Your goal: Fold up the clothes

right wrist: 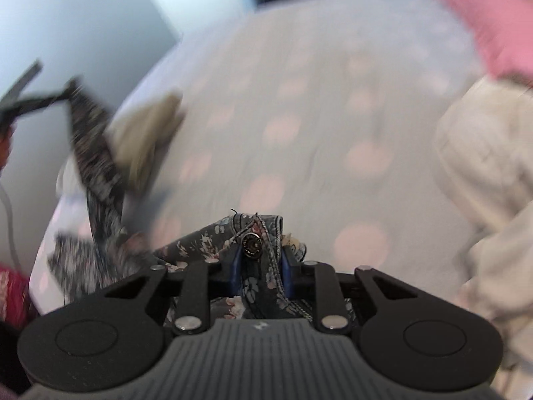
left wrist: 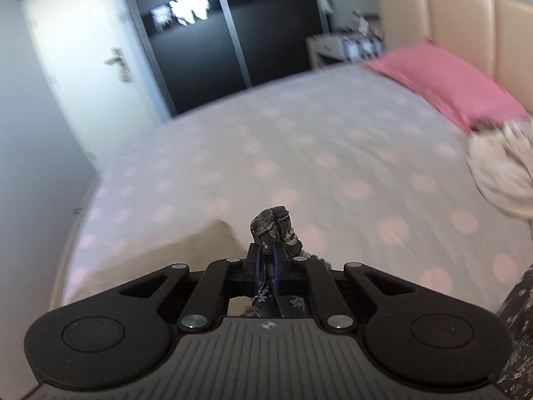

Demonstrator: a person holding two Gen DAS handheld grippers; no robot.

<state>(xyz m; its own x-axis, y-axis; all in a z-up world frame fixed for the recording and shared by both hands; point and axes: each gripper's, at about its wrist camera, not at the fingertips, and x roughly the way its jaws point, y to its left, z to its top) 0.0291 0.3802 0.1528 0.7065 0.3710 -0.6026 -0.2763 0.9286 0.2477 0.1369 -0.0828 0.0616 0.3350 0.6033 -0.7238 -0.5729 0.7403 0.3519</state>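
A: Spreading wide below both cameras, the polka-dot bed (left wrist: 299, 153); lying at its far corner, the pink pillow (left wrist: 446, 80); slumping at the right, the cream garment (right wrist: 493, 173), perhaps catching on anything swinging past.

B: Hanging off the bed between the two grippers, the dark floral garment (right wrist: 213, 243), blurring in both views. Risking a twist or a dragging hem, going by that blur.

A: Sitting near the bed's left edge, a tan folded cloth (right wrist: 146, 140), and standing to get swept off by the swinging fabric.

B: Pinching a thin bunched corner of it, the left gripper (left wrist: 266, 260), pads pressing almost together. Possibly slipping out, being such a small bite.

A: Clamping the thick waistband by the metal button (right wrist: 251, 245), the right gripper (right wrist: 260, 263). Biting on a hard stud, possibly popping loose under a tug.
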